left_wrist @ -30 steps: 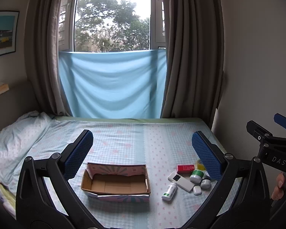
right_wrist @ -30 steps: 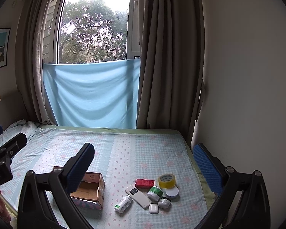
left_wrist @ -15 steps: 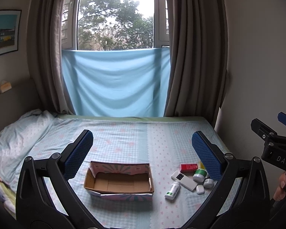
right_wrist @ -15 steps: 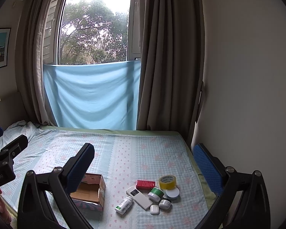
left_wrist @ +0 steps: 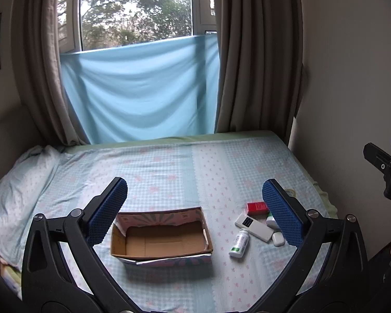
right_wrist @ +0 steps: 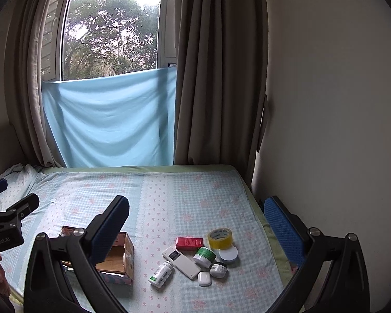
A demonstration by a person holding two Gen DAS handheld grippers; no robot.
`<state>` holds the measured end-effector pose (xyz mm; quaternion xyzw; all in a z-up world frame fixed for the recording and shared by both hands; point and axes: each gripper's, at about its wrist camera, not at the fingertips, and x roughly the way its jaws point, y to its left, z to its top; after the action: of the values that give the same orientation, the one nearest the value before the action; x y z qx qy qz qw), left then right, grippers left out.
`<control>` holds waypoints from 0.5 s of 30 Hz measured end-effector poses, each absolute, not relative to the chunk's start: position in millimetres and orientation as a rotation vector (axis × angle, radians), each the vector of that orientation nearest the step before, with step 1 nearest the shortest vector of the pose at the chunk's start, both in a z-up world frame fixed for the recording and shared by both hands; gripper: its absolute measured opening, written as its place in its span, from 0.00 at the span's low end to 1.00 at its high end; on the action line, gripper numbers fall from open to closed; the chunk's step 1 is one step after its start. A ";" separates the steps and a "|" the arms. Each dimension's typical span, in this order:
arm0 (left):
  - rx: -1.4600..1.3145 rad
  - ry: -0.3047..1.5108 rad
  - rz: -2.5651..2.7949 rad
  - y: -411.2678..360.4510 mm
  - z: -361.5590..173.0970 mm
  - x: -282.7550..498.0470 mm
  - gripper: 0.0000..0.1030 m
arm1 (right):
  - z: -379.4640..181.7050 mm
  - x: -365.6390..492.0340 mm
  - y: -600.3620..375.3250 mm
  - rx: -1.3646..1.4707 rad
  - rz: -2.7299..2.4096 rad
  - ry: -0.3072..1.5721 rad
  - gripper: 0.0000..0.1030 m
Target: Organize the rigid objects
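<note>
**A:** What do you have in the left wrist view?

**B:** My left gripper point(left_wrist: 194, 210) hangs above the bed point(left_wrist: 169, 161), jaws spread wide, nothing between them. Low in the centre of the frame sits the cardboard box point(left_wrist: 161, 234), open on top and empty as far as I can see. Lower right of it lies the clutter: a white pill bottle point(left_wrist: 239, 243) on its side, a white remote point(left_wrist: 253, 227), a red box point(left_wrist: 257, 208) and a small white case point(left_wrist: 278, 239), the last partly behind my right-hand blue pad. At the right edge of the frame I see part of the other gripper's body, held clear of the bed.

**A:** And the right wrist view?

**B:** My right gripper point(right_wrist: 196, 221) is also spread and empty, up in the air. The pile shows whole here, lower centre: pill bottle point(right_wrist: 161, 274), remote point(right_wrist: 181, 260), red box point(right_wrist: 189, 243), a yellow tape roll point(right_wrist: 219, 238), a green-lidded jar point(right_wrist: 205, 256), a small dark-lidded jar point(right_wrist: 218, 269), a flat white lid point(right_wrist: 228, 254) and the white case point(right_wrist: 204, 278). The cardboard box point(right_wrist: 121, 254) is at lower left, half hidden by my left-hand pad.

**A:** Which step, then?

**B:** I judge it the very start: nothing is in the box, nothing is gripped. The next move, I reckon, is to lower the right gripper onto an outlying piece. The pill bottle looks easiest, lying apart from the rest. I'd set the jaws across its body, since it may roll on the soft sheet.
</note>
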<state>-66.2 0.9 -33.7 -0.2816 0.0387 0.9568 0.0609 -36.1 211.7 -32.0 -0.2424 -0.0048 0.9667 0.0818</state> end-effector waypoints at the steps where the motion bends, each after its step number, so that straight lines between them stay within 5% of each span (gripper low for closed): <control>1: -0.876 0.121 2.881 5.2 -41.3 -71.9 1.00 | -36.4 -39.9 217.3 -0.739 2.874 -0.016 1.00; 15: -1.291 0.289 2.654 103.7 -182.7 -155.9 1.00 | -158.5 -122.6 314.0 -1.072 2.779 0.055 1.00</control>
<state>-155.9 103.7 -182.7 -0.4336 0.0971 0.8915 0.0880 -122.6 314.0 -158.5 -0.3586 0.0186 0.9297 0.0814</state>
